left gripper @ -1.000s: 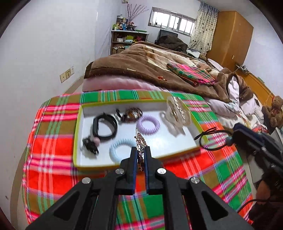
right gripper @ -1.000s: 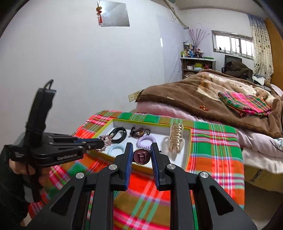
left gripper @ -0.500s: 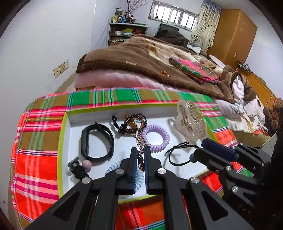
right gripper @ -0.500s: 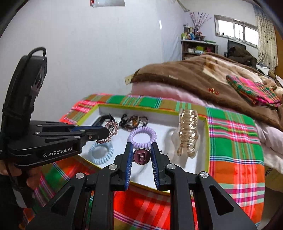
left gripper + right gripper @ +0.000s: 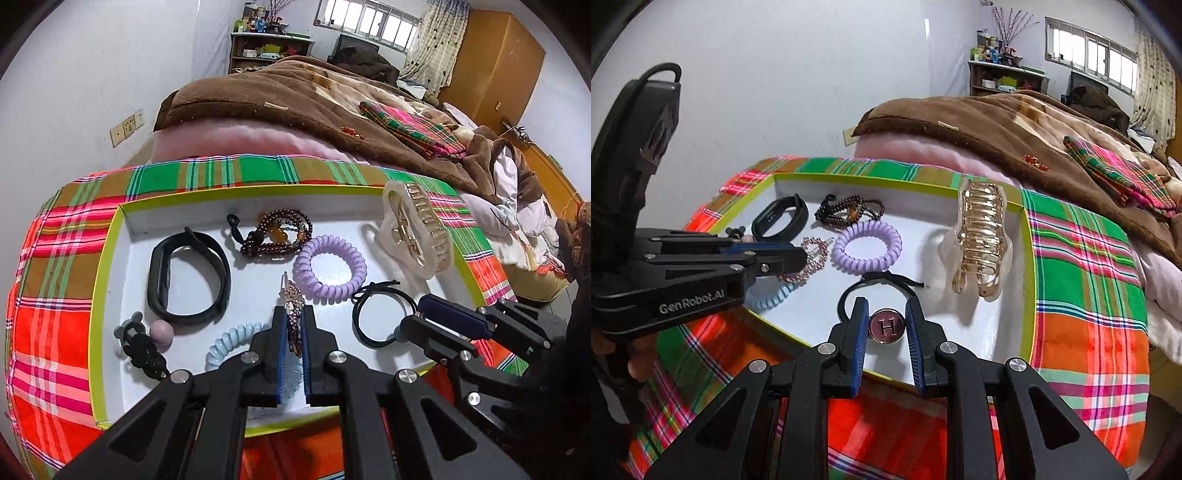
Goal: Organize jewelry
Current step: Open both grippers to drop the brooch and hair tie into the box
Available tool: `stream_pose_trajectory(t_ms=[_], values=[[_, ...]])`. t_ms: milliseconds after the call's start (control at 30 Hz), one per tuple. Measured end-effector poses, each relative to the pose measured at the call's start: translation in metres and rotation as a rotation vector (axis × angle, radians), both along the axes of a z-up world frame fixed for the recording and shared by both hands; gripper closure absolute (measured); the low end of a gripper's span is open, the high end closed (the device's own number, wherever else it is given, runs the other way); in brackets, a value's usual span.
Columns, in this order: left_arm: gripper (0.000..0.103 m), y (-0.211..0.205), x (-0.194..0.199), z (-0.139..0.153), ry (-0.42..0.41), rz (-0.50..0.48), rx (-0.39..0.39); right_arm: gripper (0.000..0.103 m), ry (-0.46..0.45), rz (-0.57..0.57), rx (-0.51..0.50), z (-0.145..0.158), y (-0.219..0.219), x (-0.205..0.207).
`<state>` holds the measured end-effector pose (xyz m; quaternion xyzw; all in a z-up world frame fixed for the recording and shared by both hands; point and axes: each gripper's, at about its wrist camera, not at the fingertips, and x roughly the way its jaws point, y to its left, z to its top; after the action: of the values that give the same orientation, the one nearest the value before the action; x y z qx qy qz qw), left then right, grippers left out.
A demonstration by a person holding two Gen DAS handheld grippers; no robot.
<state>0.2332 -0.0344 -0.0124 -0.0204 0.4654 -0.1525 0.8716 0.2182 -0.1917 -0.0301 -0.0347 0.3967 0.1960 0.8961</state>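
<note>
A white tray with a yellow-green rim (image 5: 96,306) (image 5: 1028,280) lies on a plaid cloth. My left gripper (image 5: 291,325) is shut on a rhinestone hair clip (image 5: 291,306) (image 5: 809,258), held low over the tray's front middle. My right gripper (image 5: 886,317) has opened slightly; the black hair tie with a round "H" charm (image 5: 886,326) sits between its fingers, its loop (image 5: 380,314) on the tray floor. In the tray lie a purple coil tie (image 5: 328,269), a blue coil tie (image 5: 229,343), a black band (image 5: 188,280), a bead bracelet (image 5: 277,236) and a clear claw clip (image 5: 413,232).
A small black-and-pink hair tie (image 5: 144,339) lies at the tray's front left. A bed with a brown blanket (image 5: 295,96) stands right behind the table. A white wall (image 5: 775,74) is on the left. A wooden wardrobe (image 5: 491,59) stands far right.
Both grippers moved forward and down over the tray. The right gripper's jaws opened a little around the H charm, and the tie's loop now rests on the tray.
</note>
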Motion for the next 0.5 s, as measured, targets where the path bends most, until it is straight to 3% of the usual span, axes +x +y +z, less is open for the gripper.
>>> stream_pose_trajectory(t_ms=[200, 333, 500], values=[[0.092, 0.0003, 0.0007, -0.0009, 0.003, 0.006, 0.000, 0.082, 0.001, 0.000, -0.008, 0.0003, 0.0013, 0.0007], [0.080, -0.0002, -0.0008, -0.0002, 0.003, 0.006, 0.003, 0.082, 0.001, -0.001, -0.009, 0.0006, 0.0024, 0.0010], [0.072, 0.0008, -0.0045, 0.0029, -0.003, 0.018, 0.009, 0.081, -0.009, -0.005, -0.004, 0.0041, 0.0020, -0.0030]])
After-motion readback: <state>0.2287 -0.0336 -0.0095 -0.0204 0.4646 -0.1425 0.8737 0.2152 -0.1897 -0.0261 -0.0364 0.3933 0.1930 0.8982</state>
